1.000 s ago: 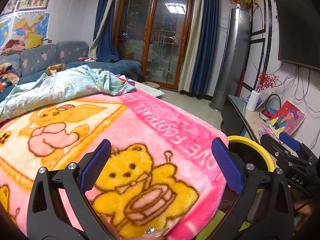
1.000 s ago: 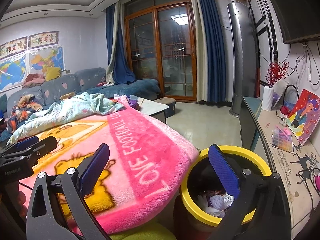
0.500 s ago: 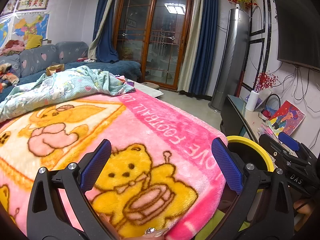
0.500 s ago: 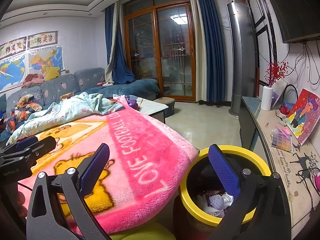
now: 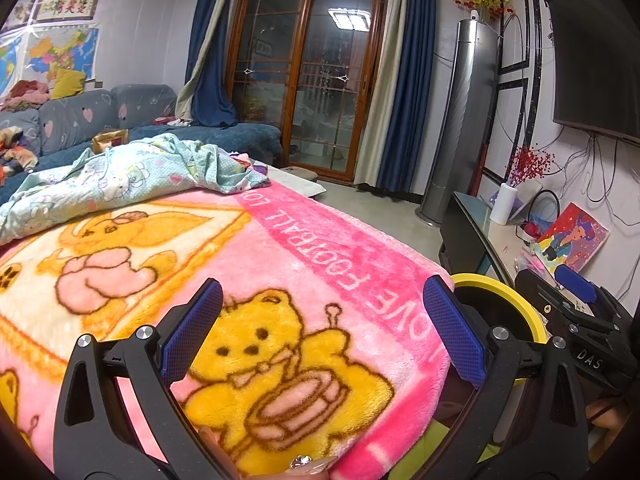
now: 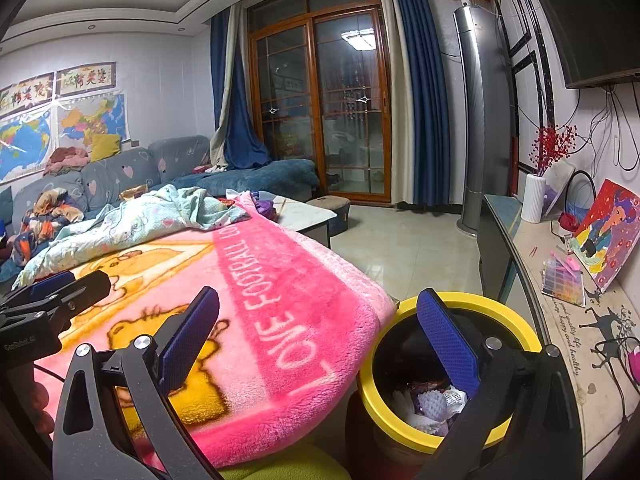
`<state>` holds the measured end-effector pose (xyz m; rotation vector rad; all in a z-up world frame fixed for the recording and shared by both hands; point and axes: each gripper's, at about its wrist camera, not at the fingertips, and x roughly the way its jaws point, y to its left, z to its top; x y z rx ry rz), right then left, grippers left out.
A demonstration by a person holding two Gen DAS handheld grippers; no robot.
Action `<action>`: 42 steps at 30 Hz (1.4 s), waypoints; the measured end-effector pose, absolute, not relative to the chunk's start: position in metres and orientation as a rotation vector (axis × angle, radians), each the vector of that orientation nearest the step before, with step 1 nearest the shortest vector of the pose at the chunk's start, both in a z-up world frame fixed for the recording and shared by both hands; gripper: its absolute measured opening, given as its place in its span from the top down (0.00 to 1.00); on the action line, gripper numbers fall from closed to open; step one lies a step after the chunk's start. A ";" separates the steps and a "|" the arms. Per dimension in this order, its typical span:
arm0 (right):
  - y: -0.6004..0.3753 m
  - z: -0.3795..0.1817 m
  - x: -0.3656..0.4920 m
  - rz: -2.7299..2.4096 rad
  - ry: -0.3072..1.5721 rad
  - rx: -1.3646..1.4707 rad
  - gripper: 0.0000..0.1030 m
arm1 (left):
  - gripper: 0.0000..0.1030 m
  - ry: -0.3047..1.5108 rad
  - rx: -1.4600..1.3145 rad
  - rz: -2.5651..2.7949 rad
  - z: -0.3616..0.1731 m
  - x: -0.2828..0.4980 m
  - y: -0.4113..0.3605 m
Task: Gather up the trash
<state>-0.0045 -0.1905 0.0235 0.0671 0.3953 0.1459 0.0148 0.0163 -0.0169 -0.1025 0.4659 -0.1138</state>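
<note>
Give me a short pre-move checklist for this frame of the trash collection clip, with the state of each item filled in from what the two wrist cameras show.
1. Left gripper open and holding nothing: ok.
2. Right gripper open and holding nothing: ok.
3. Yellow-rimmed bin mouth unobstructed: ok; the right gripper's right finger hangs over the opening.
4. Trash already in the bin: ok, crumpled wrappers lie at the bottom.
5. Next piece of trash located: not ok; none shows on the pink blanket.
6. Trash hidden under the pale green quilt: cannot tell.
</note>
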 end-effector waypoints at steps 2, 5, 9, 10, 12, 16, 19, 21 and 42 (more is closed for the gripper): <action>-0.191 0.024 -0.005 0.147 0.396 0.067 0.06 | 0.11 0.466 -0.102 -0.115 -0.017 0.015 0.016; -0.191 0.023 -0.004 0.146 0.399 0.067 0.06 | 0.11 0.467 -0.102 -0.115 -0.018 0.015 0.017; -0.190 0.023 -0.005 0.146 0.395 0.067 0.06 | 0.11 0.467 -0.102 -0.117 -0.016 0.015 0.015; -0.190 0.023 -0.004 0.147 0.396 0.066 0.06 | 0.11 0.466 -0.102 -0.118 -0.016 0.015 0.016; -0.190 0.023 -0.004 0.147 0.397 0.066 0.06 | 0.11 0.466 -0.103 -0.118 -0.015 0.015 0.015; -0.190 0.023 -0.005 0.145 0.397 0.067 0.06 | 0.11 0.469 -0.105 -0.117 -0.014 0.017 0.013; -0.190 0.023 -0.005 0.145 0.397 0.066 0.06 | 0.11 0.466 -0.103 -0.118 -0.015 0.017 0.014; -0.190 0.023 -0.005 0.146 0.396 0.066 0.06 | 0.11 0.466 -0.103 -0.117 -0.015 0.016 0.014; -0.193 0.025 -0.003 0.135 0.376 0.048 0.06 | 0.11 0.483 -0.109 -0.099 -0.021 0.015 0.012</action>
